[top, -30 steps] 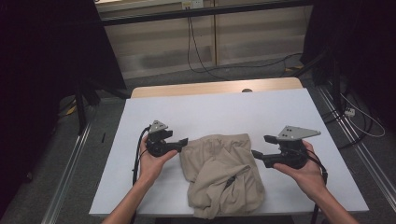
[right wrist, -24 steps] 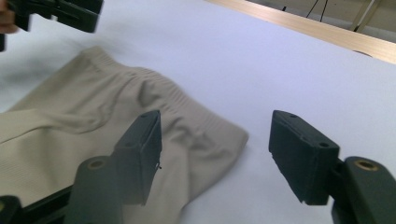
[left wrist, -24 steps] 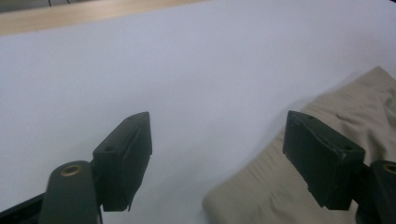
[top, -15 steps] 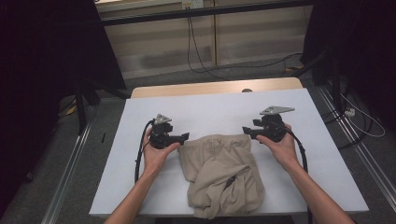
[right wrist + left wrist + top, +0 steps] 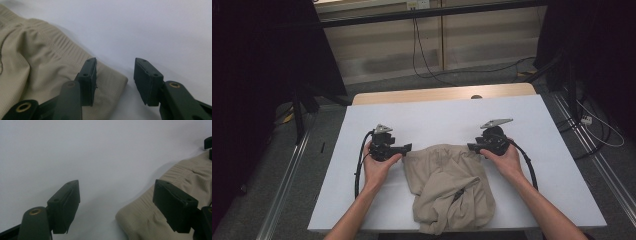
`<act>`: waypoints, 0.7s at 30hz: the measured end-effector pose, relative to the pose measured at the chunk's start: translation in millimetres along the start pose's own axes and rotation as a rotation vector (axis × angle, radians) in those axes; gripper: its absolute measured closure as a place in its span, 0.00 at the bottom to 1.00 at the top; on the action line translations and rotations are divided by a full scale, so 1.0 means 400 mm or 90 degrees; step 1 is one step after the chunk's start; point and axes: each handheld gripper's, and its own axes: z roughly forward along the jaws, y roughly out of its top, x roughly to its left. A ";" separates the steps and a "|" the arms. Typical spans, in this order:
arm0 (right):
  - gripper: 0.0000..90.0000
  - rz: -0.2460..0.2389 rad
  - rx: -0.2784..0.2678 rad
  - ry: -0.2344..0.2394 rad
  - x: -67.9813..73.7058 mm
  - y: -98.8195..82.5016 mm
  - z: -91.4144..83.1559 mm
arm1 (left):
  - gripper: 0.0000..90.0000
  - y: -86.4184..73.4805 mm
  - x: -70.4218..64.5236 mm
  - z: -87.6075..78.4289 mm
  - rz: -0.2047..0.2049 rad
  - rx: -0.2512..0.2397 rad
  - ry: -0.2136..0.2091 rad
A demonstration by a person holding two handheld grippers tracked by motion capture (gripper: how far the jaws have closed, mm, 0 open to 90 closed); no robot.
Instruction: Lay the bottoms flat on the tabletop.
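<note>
A crumpled beige garment point(image 5: 447, 185) with a ribbed waistband lies on the white table point(image 5: 437, 120), its waistband toward the far side. My left gripper point(image 5: 408, 147) is open at the waistband's left corner; the corner of the cloth point(image 5: 140, 220) sits between its jaws, nearer the right one. At the right corner my right gripper point(image 5: 470, 147) is open too. There the beige corner point(image 5: 112, 80) reaches just past the left jaw into the gap. Neither pair of jaws has closed on the fabric.
A wooden strip point(image 5: 442, 94) runs along the table's far edge. Black cables point(image 5: 360, 160) trail from both grippers over the tabletop. Metal floor rails point(image 5: 287, 175) flank the table, and dark stands and cables stand behind it.
My right gripper has swung in from the right and forward to the waistband's right corner. The left gripper has edged slightly toward the left corner.
</note>
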 end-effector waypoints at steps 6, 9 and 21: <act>0.70 0.005 -0.006 0.021 0.004 -0.005 0.003 | 0.34 -0.001 -0.009 -0.004 0.003 -0.004 -0.011; 0.78 0.008 -0.008 0.022 0.001 -0.005 0.003 | 0.39 -0.003 -0.011 -0.003 -0.005 -0.004 -0.018; 0.97 -0.001 -0.029 0.008 -0.004 0.004 -0.024 | 0.62 -0.014 -0.023 0.012 -0.018 0.006 -0.049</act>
